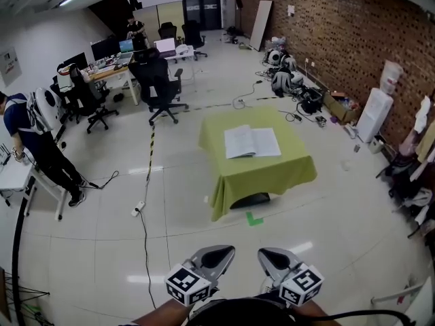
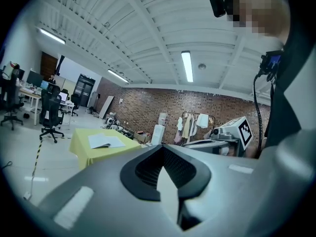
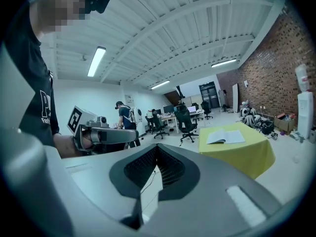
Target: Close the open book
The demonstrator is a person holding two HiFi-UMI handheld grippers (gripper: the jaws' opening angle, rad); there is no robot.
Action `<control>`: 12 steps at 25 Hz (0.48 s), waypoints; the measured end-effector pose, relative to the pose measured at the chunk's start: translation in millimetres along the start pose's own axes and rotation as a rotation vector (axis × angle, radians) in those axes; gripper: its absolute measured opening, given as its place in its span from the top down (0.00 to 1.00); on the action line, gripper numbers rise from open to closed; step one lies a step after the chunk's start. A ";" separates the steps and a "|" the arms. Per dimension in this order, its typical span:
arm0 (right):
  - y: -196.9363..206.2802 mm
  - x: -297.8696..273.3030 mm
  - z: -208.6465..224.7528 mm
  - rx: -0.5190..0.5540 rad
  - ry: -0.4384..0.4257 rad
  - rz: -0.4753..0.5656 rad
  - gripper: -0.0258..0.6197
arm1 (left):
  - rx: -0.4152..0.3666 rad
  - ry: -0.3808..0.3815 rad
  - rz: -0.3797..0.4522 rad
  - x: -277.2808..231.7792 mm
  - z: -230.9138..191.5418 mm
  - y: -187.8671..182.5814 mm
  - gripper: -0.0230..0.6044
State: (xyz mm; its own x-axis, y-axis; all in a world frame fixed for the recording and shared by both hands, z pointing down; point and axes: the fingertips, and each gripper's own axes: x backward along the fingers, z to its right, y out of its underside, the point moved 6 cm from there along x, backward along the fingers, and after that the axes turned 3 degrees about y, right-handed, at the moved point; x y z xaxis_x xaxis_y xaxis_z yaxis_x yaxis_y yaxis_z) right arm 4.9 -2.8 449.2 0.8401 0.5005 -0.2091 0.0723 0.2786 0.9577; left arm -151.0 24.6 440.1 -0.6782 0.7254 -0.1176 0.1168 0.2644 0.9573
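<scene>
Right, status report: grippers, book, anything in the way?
Shut, empty: left gripper, right gripper. Open book on green-clothed table, well ahead. Nothing seen in the way.

- An open-plan office that doubles as a lab workspace.
- Desks with monitors (image 1: 109, 54) and black swivel chairs (image 1: 162, 87) fill the far end.
- Equipment and cables (image 1: 282, 73) lie heaped along the brick wall (image 1: 340, 32).
- Strip lights (image 2: 186, 65) run along the ceiling.

Book (image 1: 251, 142): matt paper.
Desk (image 1: 272, 172): matt cloth cover.
Floor (image 1: 183, 209): glossy smooth tiles.
Wall (image 1: 340, 32): rough brick.
Left claw (image 1: 216, 257), right claw (image 1: 277, 258): matt grey plastic.
</scene>
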 end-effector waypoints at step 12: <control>-6.0 9.9 67.9 -0.022 -0.030 -0.003 0.95 | 0.002 -0.017 -0.026 -69.4 4.4 -5.5 0.95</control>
State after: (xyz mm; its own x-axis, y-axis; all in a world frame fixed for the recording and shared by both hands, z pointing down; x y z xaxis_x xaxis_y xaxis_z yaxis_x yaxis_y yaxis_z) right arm 49.3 -55.1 454.8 0.8557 0.4748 -0.2057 0.0632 0.2987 0.9523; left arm -101.4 -24.4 441.8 -0.6685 0.7289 -0.1474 0.1004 0.2848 0.9533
